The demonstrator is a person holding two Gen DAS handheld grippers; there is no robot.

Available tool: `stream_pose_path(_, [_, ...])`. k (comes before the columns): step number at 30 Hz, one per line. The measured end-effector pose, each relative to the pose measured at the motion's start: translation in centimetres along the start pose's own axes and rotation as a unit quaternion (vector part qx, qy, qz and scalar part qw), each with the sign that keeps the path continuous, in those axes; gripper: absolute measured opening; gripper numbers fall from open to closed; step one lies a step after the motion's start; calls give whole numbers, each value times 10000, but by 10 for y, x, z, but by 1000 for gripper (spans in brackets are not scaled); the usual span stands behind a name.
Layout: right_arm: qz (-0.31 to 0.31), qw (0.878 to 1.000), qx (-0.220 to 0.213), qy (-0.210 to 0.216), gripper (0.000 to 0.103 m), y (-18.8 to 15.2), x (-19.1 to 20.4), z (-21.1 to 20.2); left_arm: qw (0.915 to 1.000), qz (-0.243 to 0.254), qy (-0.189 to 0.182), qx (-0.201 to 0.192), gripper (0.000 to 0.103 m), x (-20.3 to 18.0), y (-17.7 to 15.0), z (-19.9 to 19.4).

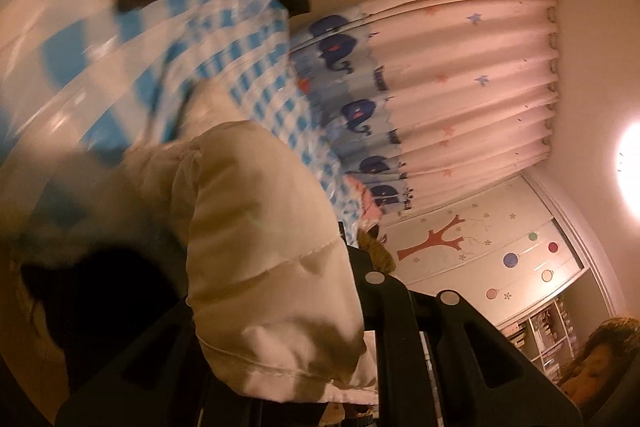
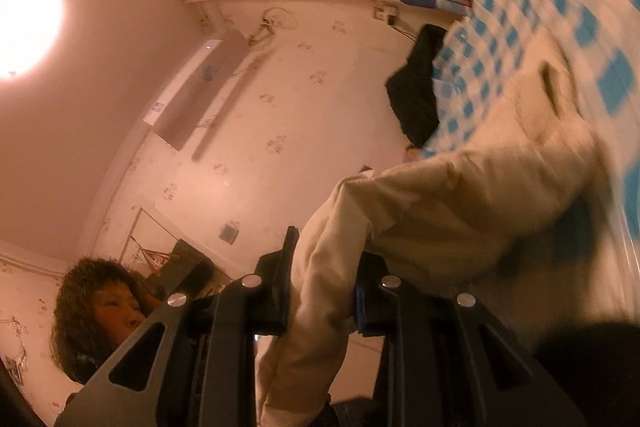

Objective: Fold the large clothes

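Matt quilted cream jacket [image 1: 264,247]; glossy checked sheet [image 1: 240,75]; black plastic tongs [image 2: 320,303].

curtain [image 1: 460,75]: whale print | bedspread [image 1: 248,75]: blue check | ceiling lamp [image 2: 24,27]: lit | wall air conditioner [image 2: 200,87]

I count one cream padded jacket [image 1: 264,251], one black garment [image 2: 416,99] at 2 o'clock on one blue-checked bed [image 2: 520,7], two tongs [image 2: 320,307], one curtain [image 1: 460,75], one ceiling lamp [image 2: 24,27].
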State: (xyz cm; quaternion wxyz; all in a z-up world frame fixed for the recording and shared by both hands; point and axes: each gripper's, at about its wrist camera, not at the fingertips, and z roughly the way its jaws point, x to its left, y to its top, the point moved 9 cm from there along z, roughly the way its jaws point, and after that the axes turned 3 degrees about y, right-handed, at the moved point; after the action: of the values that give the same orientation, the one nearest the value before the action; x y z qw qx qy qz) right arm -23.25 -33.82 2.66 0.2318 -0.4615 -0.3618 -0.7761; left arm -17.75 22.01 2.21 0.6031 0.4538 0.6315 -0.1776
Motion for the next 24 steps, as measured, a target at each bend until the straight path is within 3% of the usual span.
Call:
stream_pose_path(5, [-126,9997,-183,-35,24,54,-6,29,9992,347,-132,-131,9,-33,50,40])
stream_pose_path(11, [-85,9984,-404,-376,24,123,-34,53,9986,399,-66,-349,9,-35,113,98])
stream_pose_path(19, [489,9917,-664,-987,24,192,-124,76,9984,256,345,-361,9,2,174,192])
stream_pose_path(24, [1140,9772,-815,-1594,24,206,-204,68,9950,30,975,-209,9,55,191,249])
